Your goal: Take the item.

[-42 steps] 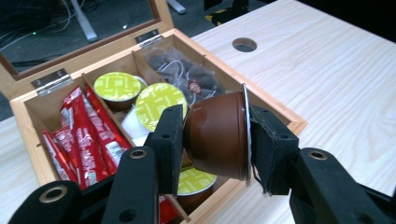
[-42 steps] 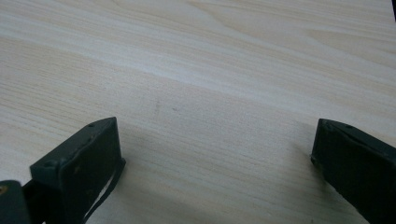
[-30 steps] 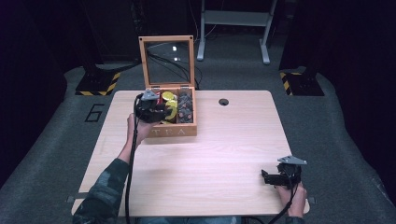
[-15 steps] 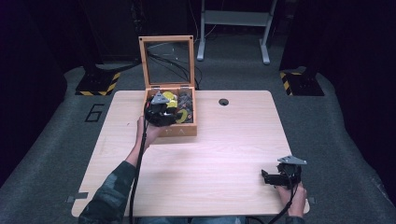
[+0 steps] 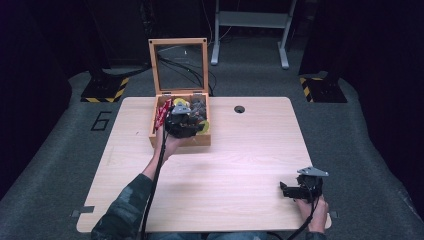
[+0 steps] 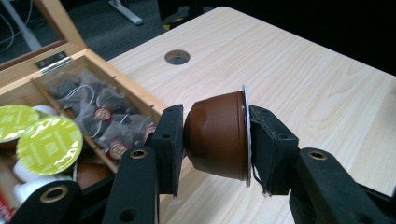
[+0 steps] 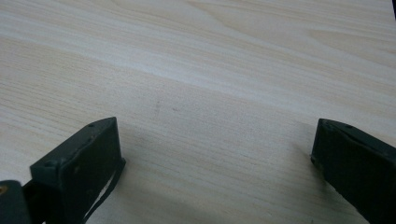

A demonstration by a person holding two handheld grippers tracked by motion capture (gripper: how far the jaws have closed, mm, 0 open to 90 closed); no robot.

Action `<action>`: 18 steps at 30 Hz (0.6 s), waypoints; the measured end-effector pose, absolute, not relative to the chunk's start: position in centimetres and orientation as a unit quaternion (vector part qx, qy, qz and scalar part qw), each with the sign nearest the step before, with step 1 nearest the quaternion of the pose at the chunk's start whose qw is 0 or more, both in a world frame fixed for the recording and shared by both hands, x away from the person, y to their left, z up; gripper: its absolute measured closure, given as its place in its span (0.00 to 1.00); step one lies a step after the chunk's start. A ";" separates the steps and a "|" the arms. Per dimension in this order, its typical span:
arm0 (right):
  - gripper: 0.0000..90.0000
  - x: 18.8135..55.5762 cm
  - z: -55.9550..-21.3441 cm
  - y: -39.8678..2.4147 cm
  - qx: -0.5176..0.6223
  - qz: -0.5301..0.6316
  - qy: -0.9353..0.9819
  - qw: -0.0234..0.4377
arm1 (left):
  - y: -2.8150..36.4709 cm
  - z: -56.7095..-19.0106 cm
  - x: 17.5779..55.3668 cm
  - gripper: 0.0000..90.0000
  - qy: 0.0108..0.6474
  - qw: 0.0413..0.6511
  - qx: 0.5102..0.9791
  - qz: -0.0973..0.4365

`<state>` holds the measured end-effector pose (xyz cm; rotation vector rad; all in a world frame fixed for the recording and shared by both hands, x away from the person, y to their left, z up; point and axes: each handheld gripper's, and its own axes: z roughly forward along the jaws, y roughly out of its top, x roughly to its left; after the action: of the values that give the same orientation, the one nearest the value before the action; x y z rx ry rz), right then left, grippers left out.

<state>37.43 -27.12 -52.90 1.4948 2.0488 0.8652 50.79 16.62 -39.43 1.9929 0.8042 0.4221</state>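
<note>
High view: the left claw (image 5: 184, 125) has shifted from the left end of the wooden tea box (image 5: 179, 141) toward its front right part, above the compartments; the glass lid (image 5: 178, 65) stands upright and open; the right claw (image 5: 292, 190) has kept its place near the right front corner of the surface (image 5: 250, 150). Left gripper view: the left claw grips a brown coffee capsule (image 6: 219, 135) sideways, one pad on the dome, the other on the foil rim; the capsule hangs over the box's right wall, with green-lidded capsules (image 6: 49, 144) and tea sachets (image 6: 100, 116) beside it; judgement: the capsule is extracted and in transfer to the bare surface. Right gripper view: the right claw (image 7: 215, 154) is open, empty, low over the wood.
</note>
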 end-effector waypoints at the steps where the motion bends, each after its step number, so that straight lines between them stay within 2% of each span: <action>1: 0.01 37.4 -52.9 -27.1 0.544 0.313 0.744 0.229 | 16.4 -39.4 50.8 0.64 0.325 0.456 0.811 0.169; 18: 0.01 37.4 -52.9 -27.1 0.544 0.313 0.745 0.229 | 13.0 -40.6 50.1 0.64 0.309 0.461 0.818 0.149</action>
<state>37.44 -27.10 -52.89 1.4969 2.0502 0.8607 50.13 12.99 -40.60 2.0135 0.7613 0.3662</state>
